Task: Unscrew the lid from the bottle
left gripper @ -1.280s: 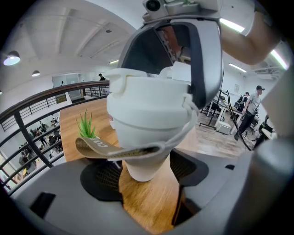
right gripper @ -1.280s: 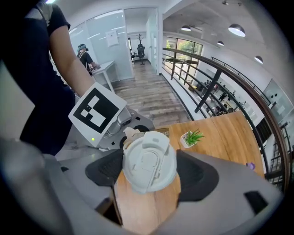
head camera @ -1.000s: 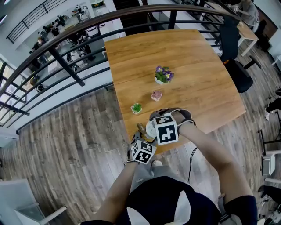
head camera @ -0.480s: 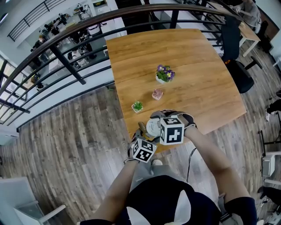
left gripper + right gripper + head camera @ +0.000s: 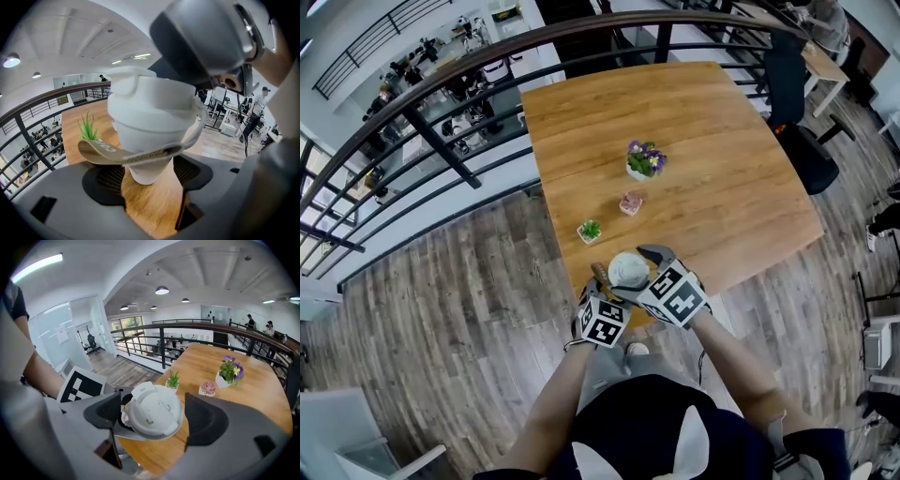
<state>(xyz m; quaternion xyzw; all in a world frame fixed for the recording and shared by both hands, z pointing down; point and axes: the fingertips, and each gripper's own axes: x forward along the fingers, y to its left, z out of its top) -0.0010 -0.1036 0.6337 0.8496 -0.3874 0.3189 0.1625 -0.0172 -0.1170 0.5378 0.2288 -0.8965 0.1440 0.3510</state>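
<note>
Wooden table (image 5: 722, 169): three small potted plants (image 5: 645, 159) beyond bottle (image 5: 626, 270); railing (image 5: 441, 141) behind.

The head view looks steeply down from well above a wooden table (image 5: 722, 169). The left gripper view sits low and very close, facing a white bottle (image 5: 150, 126) side-on. The right gripper view looks down onto its lid (image 5: 152, 411) from close by. All three views share the bottle, the table and a small green plant (image 5: 590, 230).

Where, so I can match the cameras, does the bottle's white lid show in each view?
Head view: lid low centre, at the near edge of the table.
Left gripper view: lid fills the centre.
Right gripper view: lid low centre, seen from above.
Shared landmark: the small green plant.
</note>
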